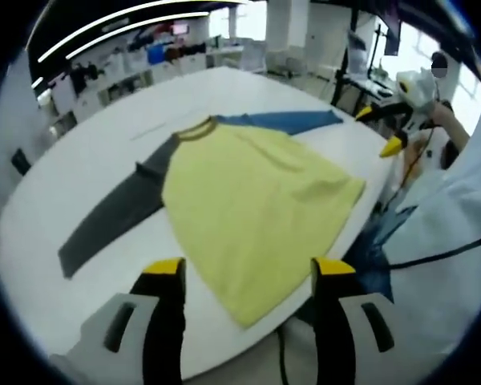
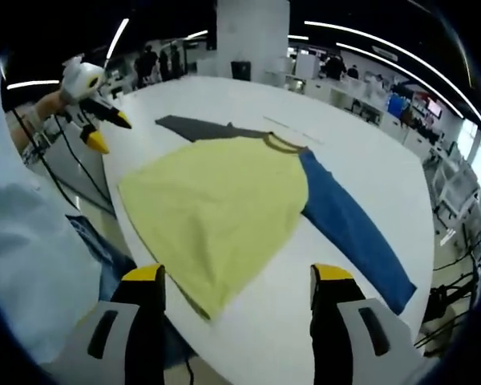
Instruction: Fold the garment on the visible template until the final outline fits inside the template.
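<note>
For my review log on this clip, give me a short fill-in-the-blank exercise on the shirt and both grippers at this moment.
1. The shirt lies spread flat on the white table; its body is ____.
2. One sleeve is grey and the other sleeve is ____.
3. The left gripper and the right gripper both hang with jaws ____, holding nothing.
4. The collar points ____ from the person.

Missing words: yellow; blue; open; away

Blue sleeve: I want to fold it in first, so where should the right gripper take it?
Grip the blue sleeve at its cuff end, coming from the outer side. It lies flat and straight out from the yellow body, so the cuff is its free end.
</note>
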Tool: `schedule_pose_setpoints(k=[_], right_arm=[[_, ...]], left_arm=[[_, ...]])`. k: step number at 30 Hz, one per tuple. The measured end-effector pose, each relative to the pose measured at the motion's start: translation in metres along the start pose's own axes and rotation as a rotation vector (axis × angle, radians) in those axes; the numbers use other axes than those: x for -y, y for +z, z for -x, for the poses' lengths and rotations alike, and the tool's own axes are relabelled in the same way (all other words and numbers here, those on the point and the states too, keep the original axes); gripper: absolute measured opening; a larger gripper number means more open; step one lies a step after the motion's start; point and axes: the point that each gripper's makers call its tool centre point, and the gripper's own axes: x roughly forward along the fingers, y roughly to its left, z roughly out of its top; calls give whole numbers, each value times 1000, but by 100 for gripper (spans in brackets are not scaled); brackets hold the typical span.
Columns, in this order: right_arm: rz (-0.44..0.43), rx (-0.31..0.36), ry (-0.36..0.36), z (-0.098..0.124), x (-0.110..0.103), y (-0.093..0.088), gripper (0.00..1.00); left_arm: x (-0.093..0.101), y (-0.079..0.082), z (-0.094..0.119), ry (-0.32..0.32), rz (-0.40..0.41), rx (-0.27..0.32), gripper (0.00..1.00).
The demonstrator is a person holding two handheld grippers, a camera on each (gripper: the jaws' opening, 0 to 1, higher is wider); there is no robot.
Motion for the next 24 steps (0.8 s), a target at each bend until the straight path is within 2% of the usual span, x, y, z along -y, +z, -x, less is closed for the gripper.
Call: schedule_pose_setpoints(k=[2,6,9,14,19,24], right_arm=[[7,-13,-7,1,1,-1,74],[5,12,0,5,1,6,82],[17,22,-9,8,1,11,87],[22,33,-6,12,-2,16,92],[14,50,12,12,-7,19,98],[6,55,14,12,-7,20,100]], left_arm=[[-1,3,2,9,-8,15,64],[0,10,3,7,-2,39,68],[1,14,7,19,-30,46,73],[2,22,11,33,-43,69,78],[2,29,12,37,-35,101,91],[3,30,12,35,-30,98,91]])
